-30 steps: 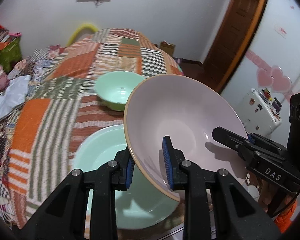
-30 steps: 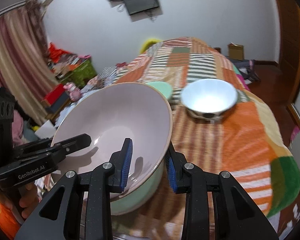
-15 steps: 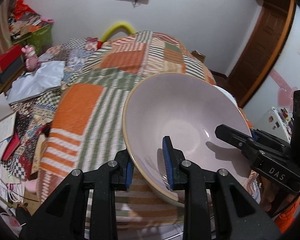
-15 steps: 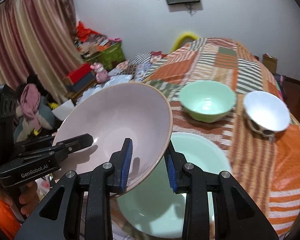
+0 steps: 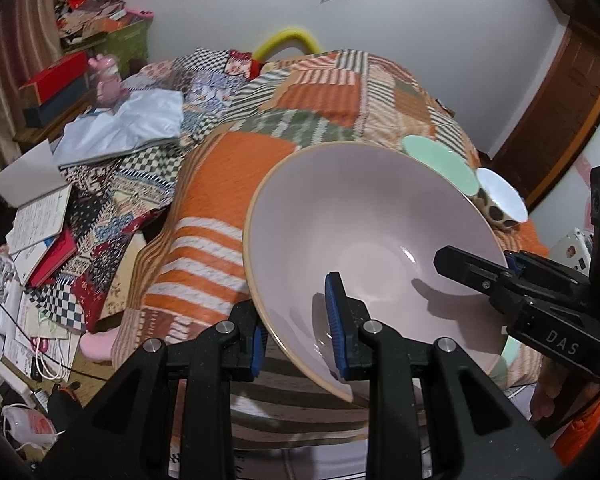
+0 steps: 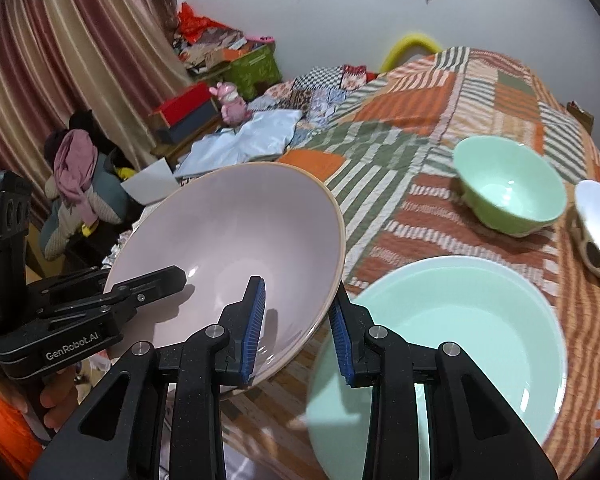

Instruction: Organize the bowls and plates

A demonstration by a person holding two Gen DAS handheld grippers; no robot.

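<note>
Still, both my grippers, left [image 5: 296,334] and right [image 6: 298,330], clamp opposite rims of the wide pale-pink ceramic bowl [image 6: 236,256], now swung left off the mint-green plate [image 6: 460,344] on the bed. Labels read "DAS" and "GenRobot.AI".

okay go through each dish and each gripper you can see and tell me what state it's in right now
pink bowl: lifted, tilted, gripped at two rim spots.
left gripper: shut on the pink bowl's rim.
right gripper: shut on the pink bowl's rim.
large mint plate: flat on the quilt, empty.
green bowl: upright on the quilt, empty.
white spotted bowl: on the quilt, tilted, looks empty.
</note>
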